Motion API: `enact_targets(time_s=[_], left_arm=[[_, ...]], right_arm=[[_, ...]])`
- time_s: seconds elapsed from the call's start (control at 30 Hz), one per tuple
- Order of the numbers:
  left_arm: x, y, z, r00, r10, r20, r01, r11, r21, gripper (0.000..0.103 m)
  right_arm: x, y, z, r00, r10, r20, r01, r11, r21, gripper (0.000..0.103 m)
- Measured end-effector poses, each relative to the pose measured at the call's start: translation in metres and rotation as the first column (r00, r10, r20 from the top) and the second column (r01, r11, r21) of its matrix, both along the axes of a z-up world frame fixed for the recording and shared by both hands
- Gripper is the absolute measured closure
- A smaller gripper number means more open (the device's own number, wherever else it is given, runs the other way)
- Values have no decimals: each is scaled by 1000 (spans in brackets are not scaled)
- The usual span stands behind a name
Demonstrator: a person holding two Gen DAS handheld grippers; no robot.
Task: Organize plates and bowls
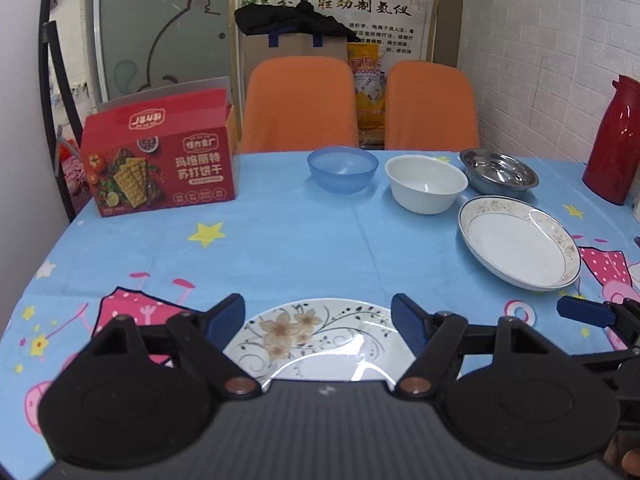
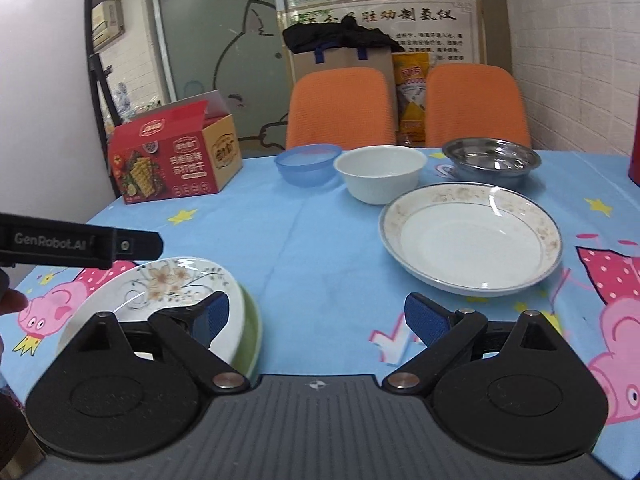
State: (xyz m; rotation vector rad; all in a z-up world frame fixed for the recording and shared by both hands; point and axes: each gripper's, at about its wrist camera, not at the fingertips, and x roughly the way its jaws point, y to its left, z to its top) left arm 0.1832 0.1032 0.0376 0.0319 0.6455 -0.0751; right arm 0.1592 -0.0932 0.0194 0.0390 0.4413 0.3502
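1. Left wrist view: the left gripper hangs with jaws wide, gripping nothing, over a floral plate at the table's near edge. Toward the far edge stand an empty blue plastic bowl, white bowl and steel bowl; a rimmed white plate lies nearer. A red thermos shows only here.

2. Right wrist view: the right gripper, jaws wide and empty, reveals a green dish beneath the floral plate. The left gripper's side reads "GenRobot.AI". A red cracker box stands open at the far left corner.
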Motion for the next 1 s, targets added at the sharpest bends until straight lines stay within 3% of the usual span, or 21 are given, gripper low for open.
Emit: enact_targets(time_s=[0.43, 0.57, 0.73, 0.87, 1.0], left_arm=[[49, -60, -2, 991, -99, -88, 100, 995, 14, 29], [73, -84, -1, 979, -163, -124, 163, 987, -6, 29], [117, -111, -9, 956, -219, -195, 205, 974, -93, 29], [150, -125, -22, 943, -229, -240, 195, 968, -157, 29], [173, -138, -41, 938, -202, -283, 166, 975, -145, 29]], right_arm=[[34, -96, 3, 980, -200, -10, 200, 974, 104, 0], [55, -112, 3, 974, -225, -20, 226, 970, 95, 0], [86, -121, 3, 974, -221, -54, 224, 972, 66, 0], [106, -121, 1, 975, -208, -79, 211, 977, 31, 0], [122, -116, -6, 973, -203, -113, 204, 979, -1, 0]])
